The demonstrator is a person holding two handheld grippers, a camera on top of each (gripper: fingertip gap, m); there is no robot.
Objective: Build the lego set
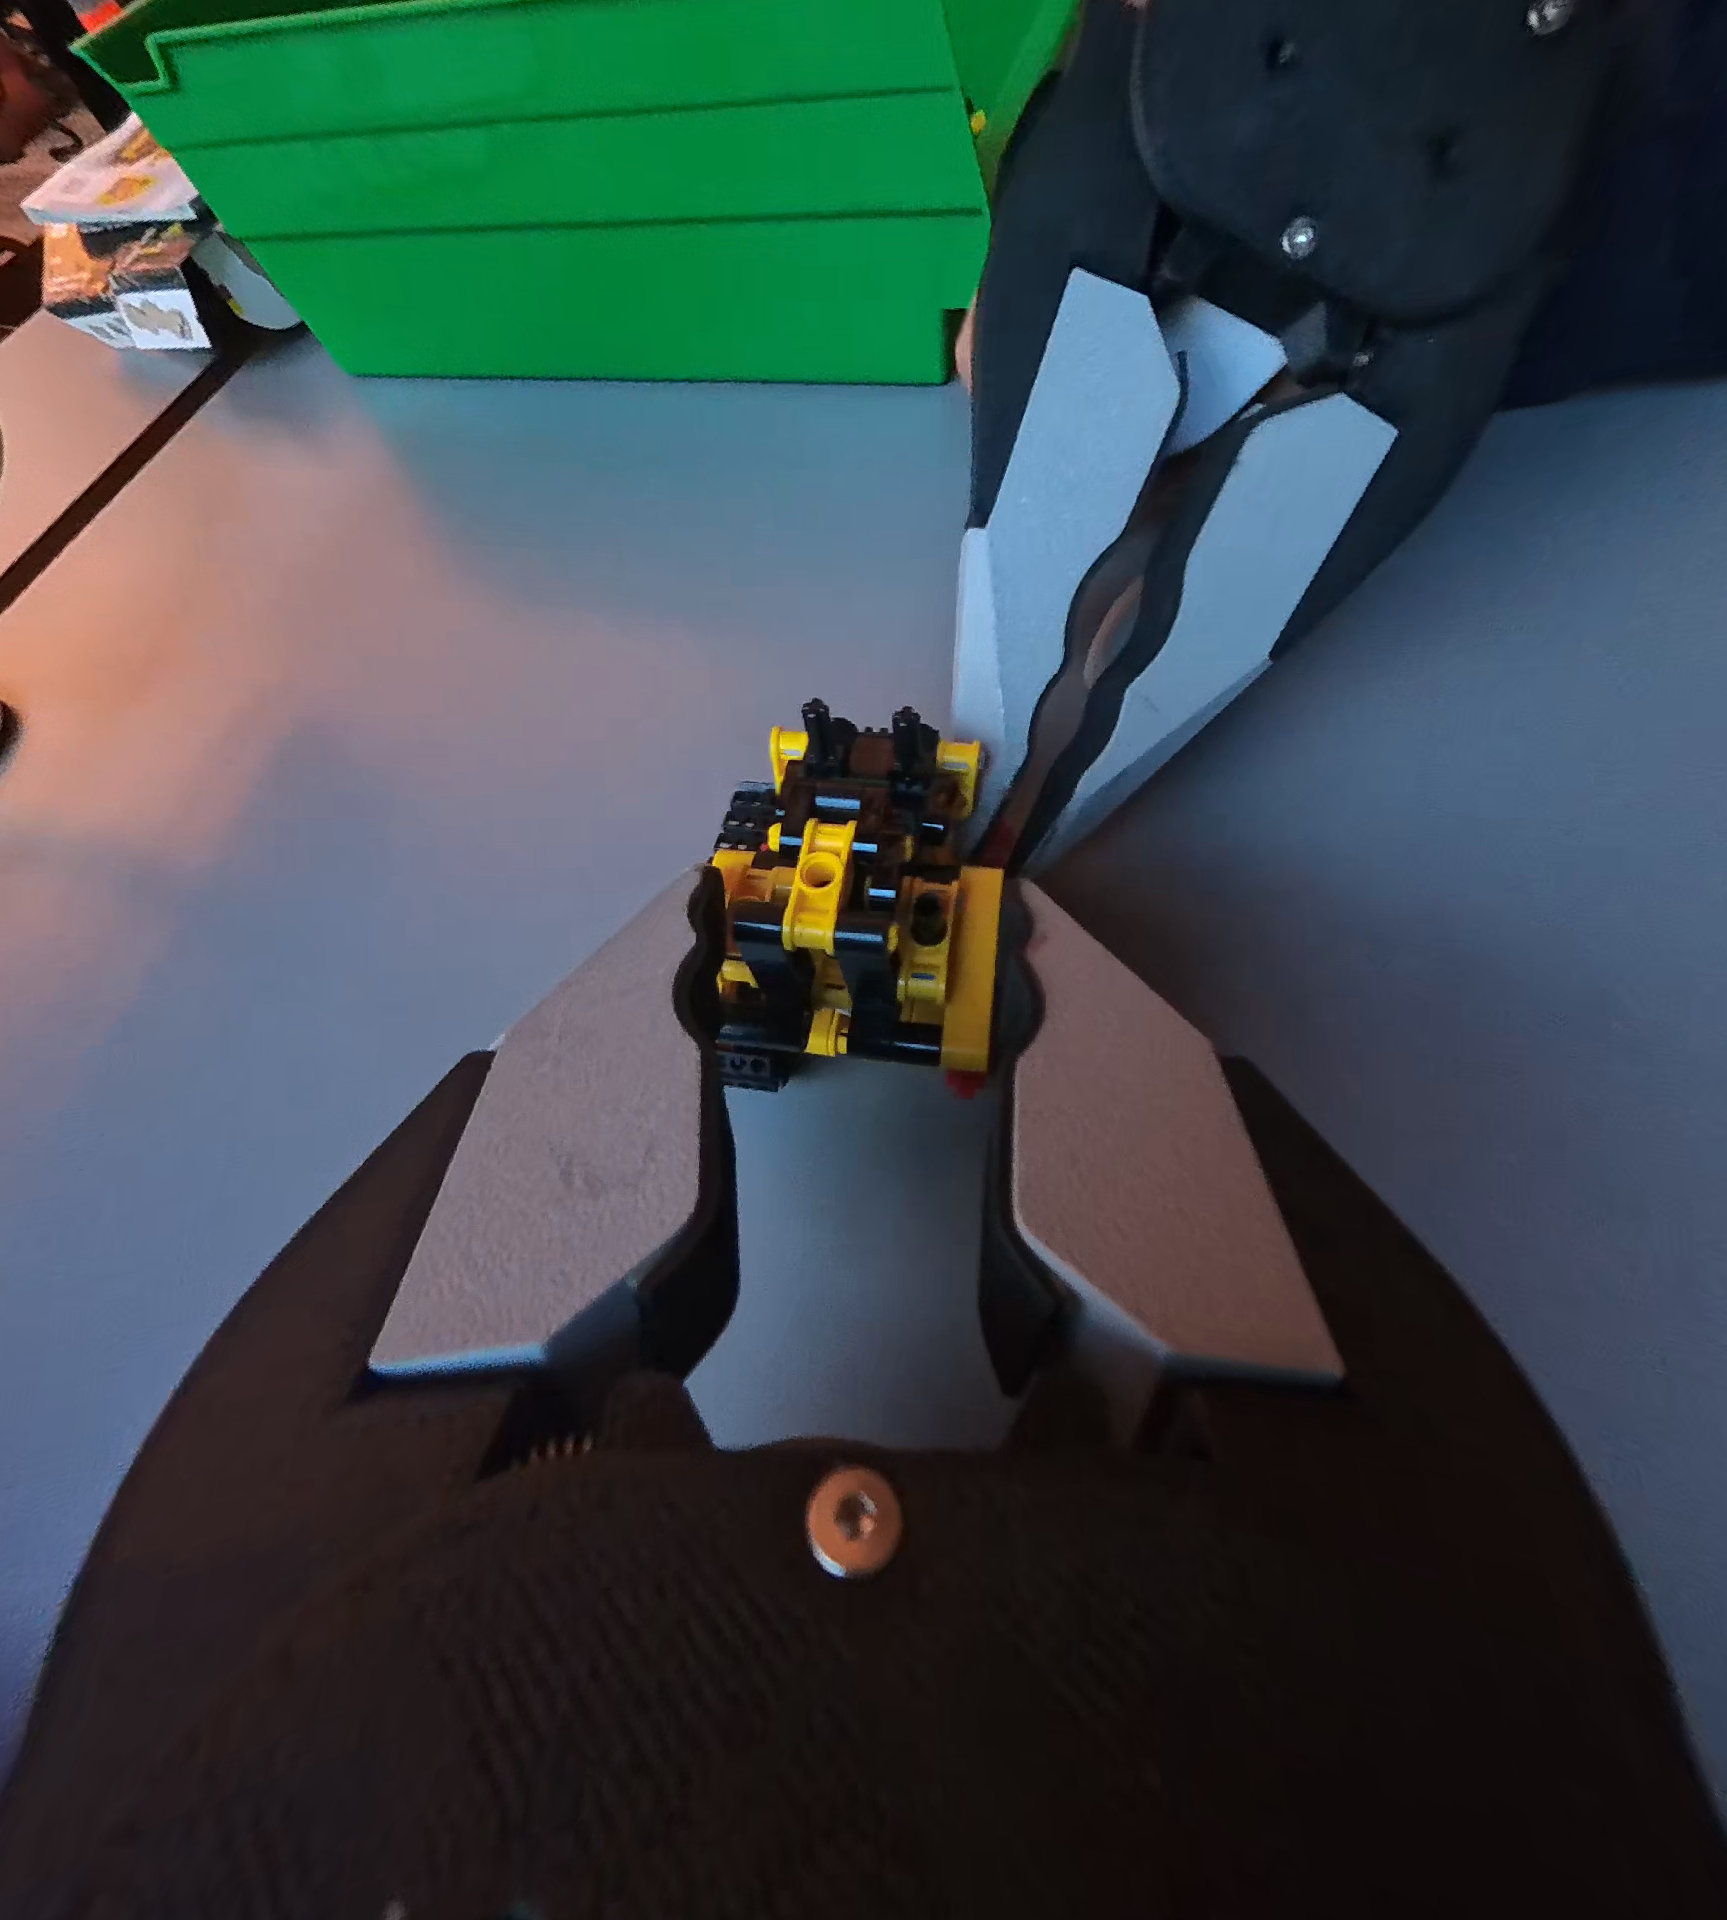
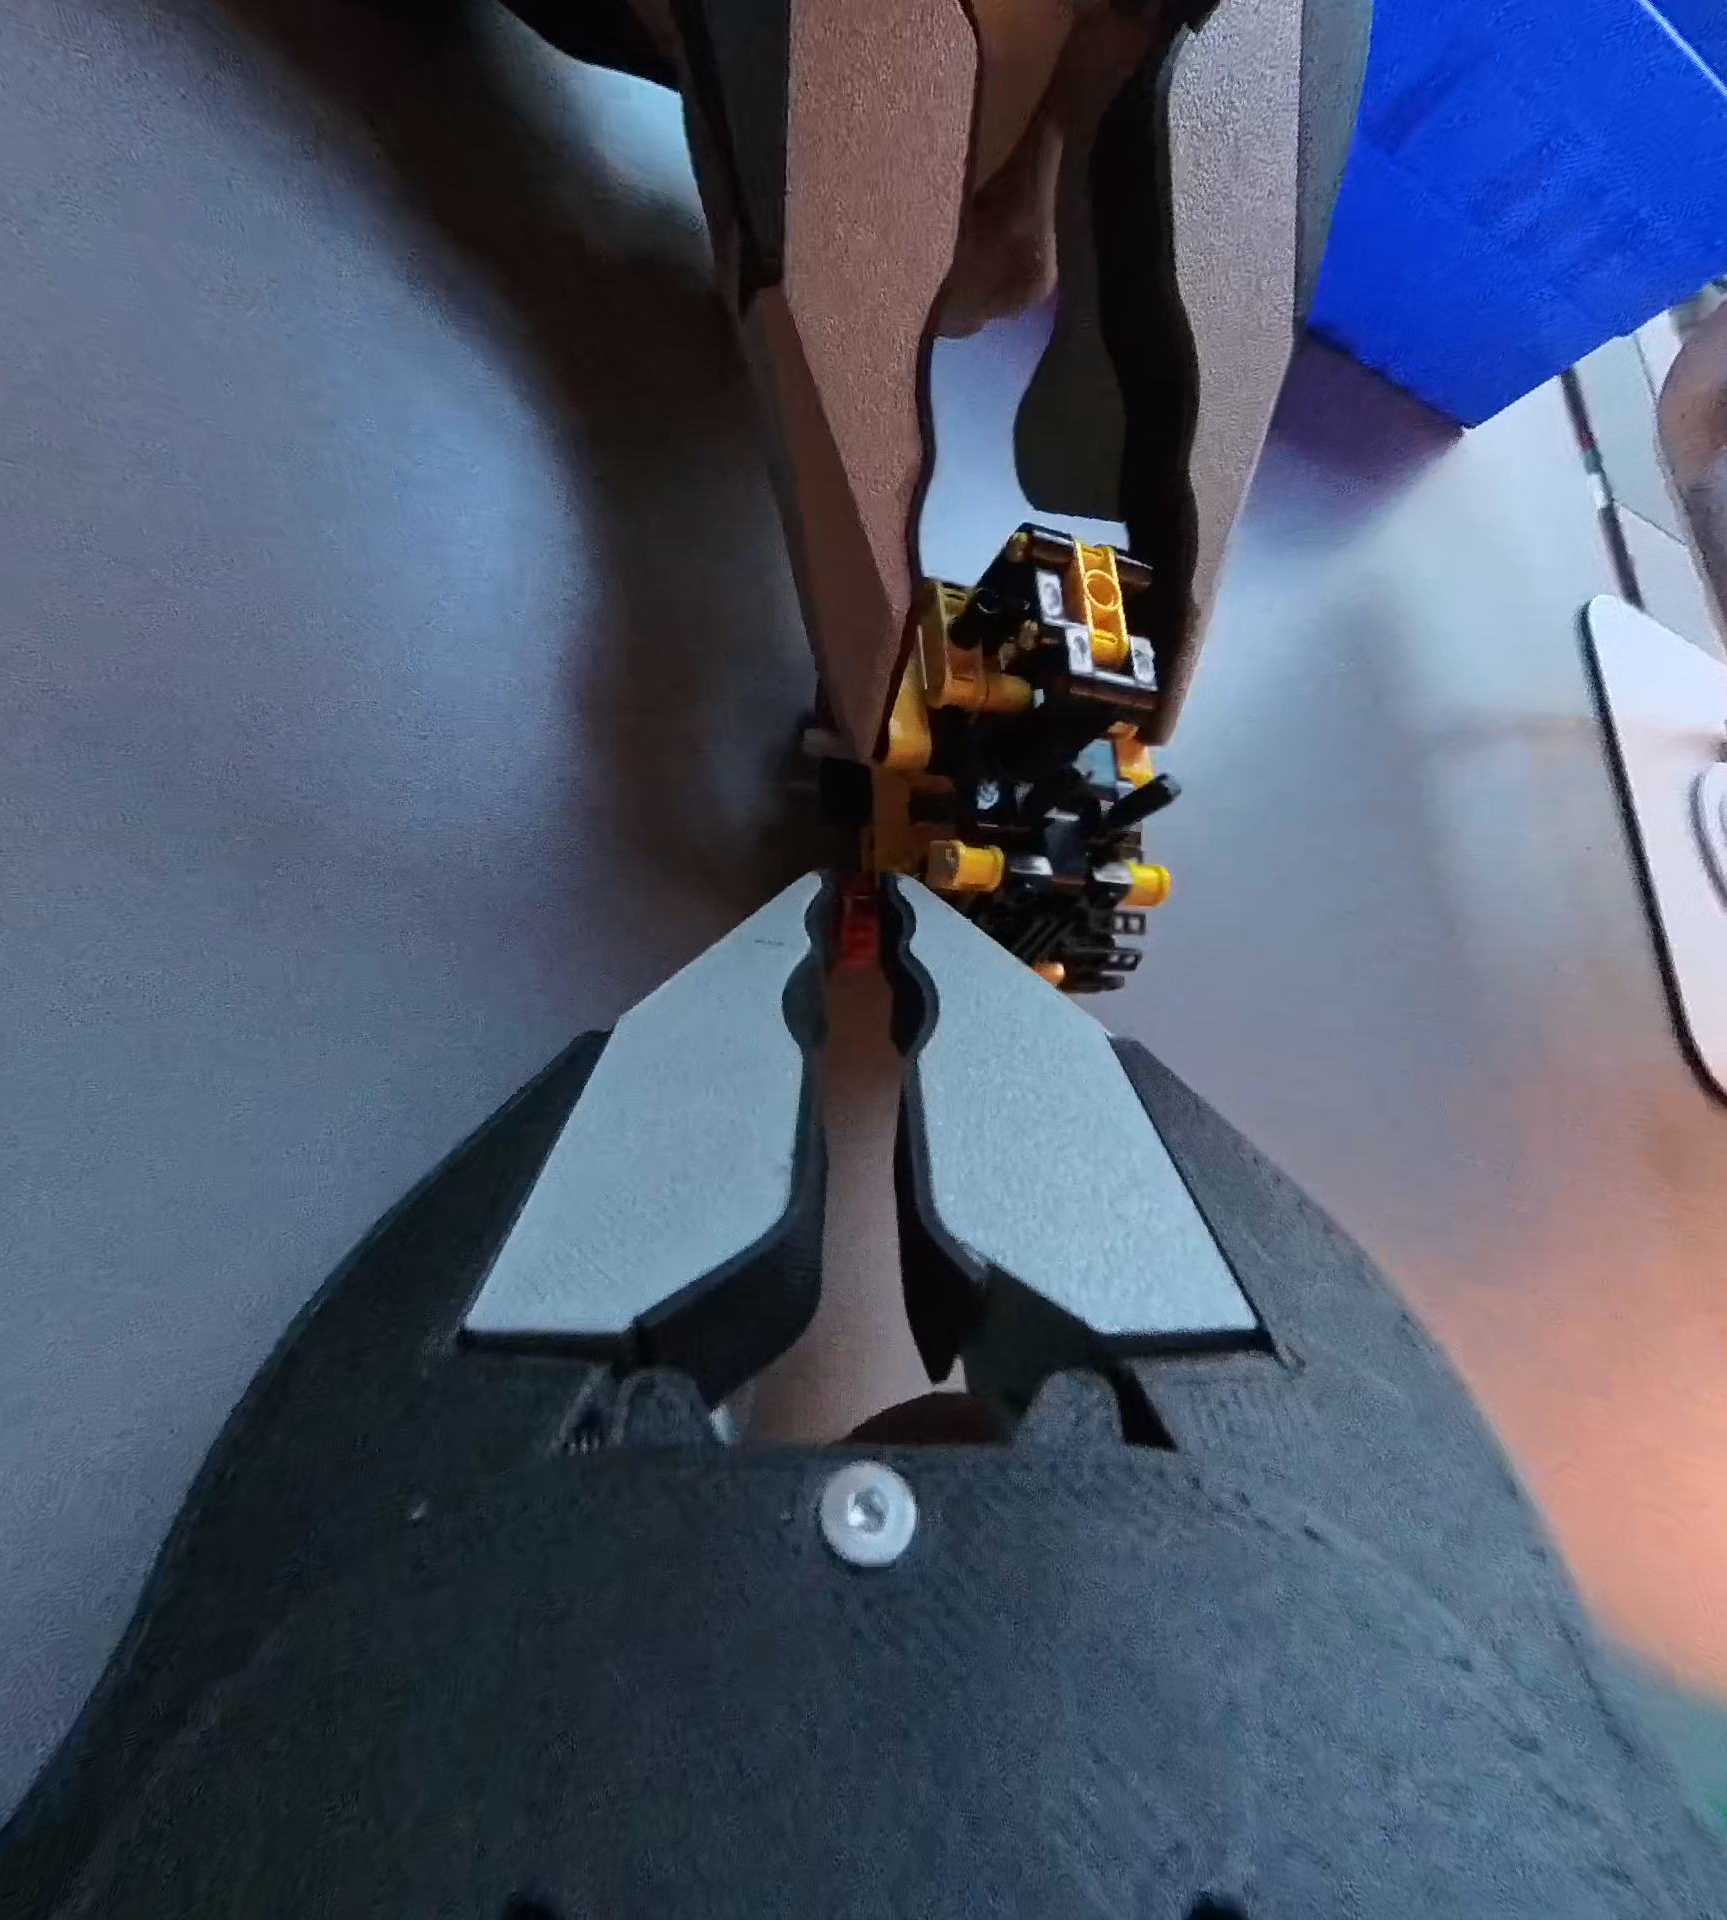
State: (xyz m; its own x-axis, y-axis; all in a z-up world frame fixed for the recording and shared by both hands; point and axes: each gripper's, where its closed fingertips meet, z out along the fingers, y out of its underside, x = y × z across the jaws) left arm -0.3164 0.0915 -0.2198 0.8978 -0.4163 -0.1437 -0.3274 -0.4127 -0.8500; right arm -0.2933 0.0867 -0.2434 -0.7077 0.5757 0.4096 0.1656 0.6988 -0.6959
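A yellow and black lego model (image 1: 854,914) is held above the grey table. My left gripper (image 1: 854,956) is shut on the model, one finger on each side. My right gripper (image 2: 854,920) is shut on a small red lego piece (image 2: 854,930) and holds it against the model's (image 2: 1015,769) yellow side. In the left wrist view the right gripper (image 1: 1010,847) comes down from the upper right, its tips touching the model's right edge. A bit of red (image 1: 961,1086) shows under the model's right corner. In the right wrist view the left gripper (image 2: 1035,717) comes down from above.
A stack of green bins (image 1: 568,197) stands at the back of the table (image 1: 319,727). Boxes and booklets (image 1: 121,260) lie to its left. A blue bin (image 2: 1545,187) and a white base plate with metal hardware (image 2: 1711,831) sit at the right. The tips of both grippers are at nearly the same place.
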